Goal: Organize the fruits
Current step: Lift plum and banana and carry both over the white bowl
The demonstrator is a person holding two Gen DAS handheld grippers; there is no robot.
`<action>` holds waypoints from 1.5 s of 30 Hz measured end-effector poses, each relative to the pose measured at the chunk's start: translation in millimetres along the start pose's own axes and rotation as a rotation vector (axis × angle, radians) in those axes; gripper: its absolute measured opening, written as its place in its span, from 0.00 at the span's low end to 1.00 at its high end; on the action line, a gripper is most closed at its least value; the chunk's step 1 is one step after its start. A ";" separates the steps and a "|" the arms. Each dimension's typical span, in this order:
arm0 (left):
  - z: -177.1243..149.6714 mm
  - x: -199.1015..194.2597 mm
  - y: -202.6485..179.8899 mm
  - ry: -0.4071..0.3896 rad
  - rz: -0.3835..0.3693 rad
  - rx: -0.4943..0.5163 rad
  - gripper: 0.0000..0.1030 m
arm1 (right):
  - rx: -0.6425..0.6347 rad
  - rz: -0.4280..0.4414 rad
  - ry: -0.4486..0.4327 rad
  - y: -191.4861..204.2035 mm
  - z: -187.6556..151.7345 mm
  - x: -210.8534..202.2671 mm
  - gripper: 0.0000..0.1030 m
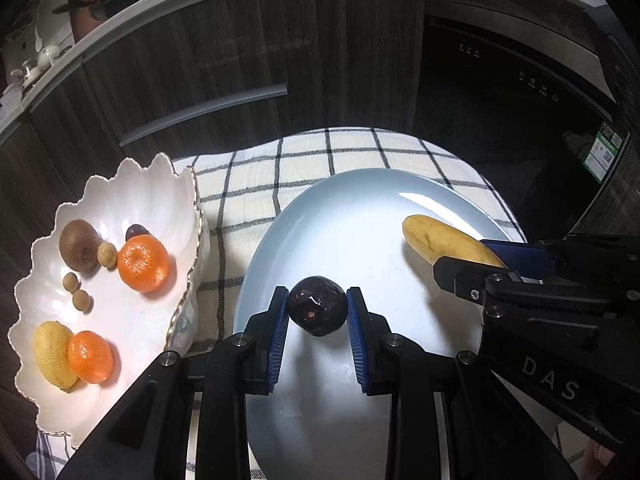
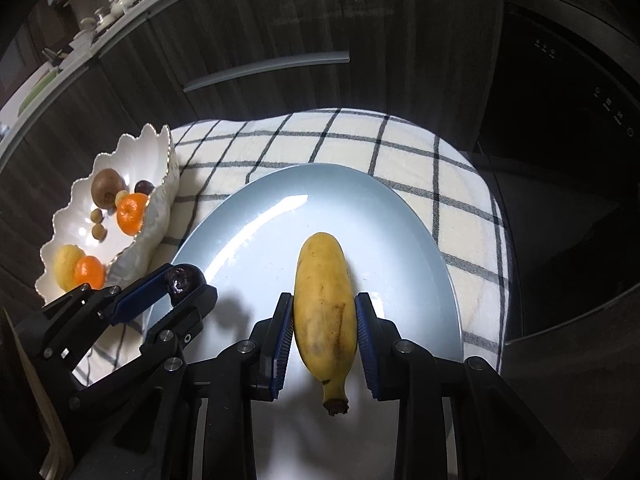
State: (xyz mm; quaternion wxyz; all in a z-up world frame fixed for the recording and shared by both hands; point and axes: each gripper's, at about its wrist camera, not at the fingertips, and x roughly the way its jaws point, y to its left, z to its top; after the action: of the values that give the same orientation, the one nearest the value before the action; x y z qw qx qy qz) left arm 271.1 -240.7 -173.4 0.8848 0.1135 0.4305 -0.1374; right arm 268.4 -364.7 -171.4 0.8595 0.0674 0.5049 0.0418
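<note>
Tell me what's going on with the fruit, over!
Left gripper shut on dark plum. Right gripper shut on banana. Both over blue plate. White bowl of fruit beside it, nothing in the way.

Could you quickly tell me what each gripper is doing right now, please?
Left gripper: shut on the dark round fruit, over the blue plate.
Right gripper: shut on the banana, over the same plate.

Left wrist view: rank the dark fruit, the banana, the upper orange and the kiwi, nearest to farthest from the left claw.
1. Dark fruit: between the left claw's pads, over the blue plate.
2. Banana: right, held by the right claw.
3. Upper orange: left, in the white bowl.
4. Kiwi: bowl's far left.
</note>
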 end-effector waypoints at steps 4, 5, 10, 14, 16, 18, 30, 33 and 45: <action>2.9 -9.3 -0.4 -0.017 -0.004 0.002 0.28 | 0.000 -0.007 -0.016 2.6 1.6 -11.0 0.30; 4.0 -11.0 -0.5 -0.021 -0.004 0.003 0.28 | 0.000 -0.008 -0.022 3.0 2.2 -14.8 0.30; 9.1 -25.4 0.1 -0.046 -0.010 0.004 0.28 | -0.003 -0.014 -0.046 7.3 5.1 -31.8 0.30; 14.4 -39.9 5.6 -0.072 -0.010 -0.002 0.28 | -0.014 -0.017 -0.067 16.1 10.6 -46.5 0.30; 15.8 -45.7 8.8 -0.081 -0.009 -0.007 0.28 | -0.021 -0.019 -0.077 21.3 12.8 -52.8 0.30; 18.1 -53.8 15.5 -0.094 -0.006 -0.014 0.28 | -0.031 -0.021 -0.087 29.0 16.3 -59.2 0.30; 23.2 -92.2 76.2 -0.148 0.031 -0.076 0.28 | -0.093 0.005 -0.150 96.2 39.8 -84.3 0.30; 21.6 -97.4 97.0 -0.152 0.047 -0.097 0.28 | -0.109 0.019 -0.162 119.8 46.4 -84.5 0.30; 1.5 -108.2 187.3 -0.150 0.131 -0.197 0.28 | -0.150 0.076 -0.172 202.4 59.0 -67.3 0.30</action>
State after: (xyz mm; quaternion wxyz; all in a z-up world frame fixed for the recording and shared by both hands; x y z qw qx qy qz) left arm 272.1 -50.1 -71.3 0.9285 0.0432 0.3662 -0.0443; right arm 286.4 -178.5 -52.9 0.9000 0.0253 0.4220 0.1060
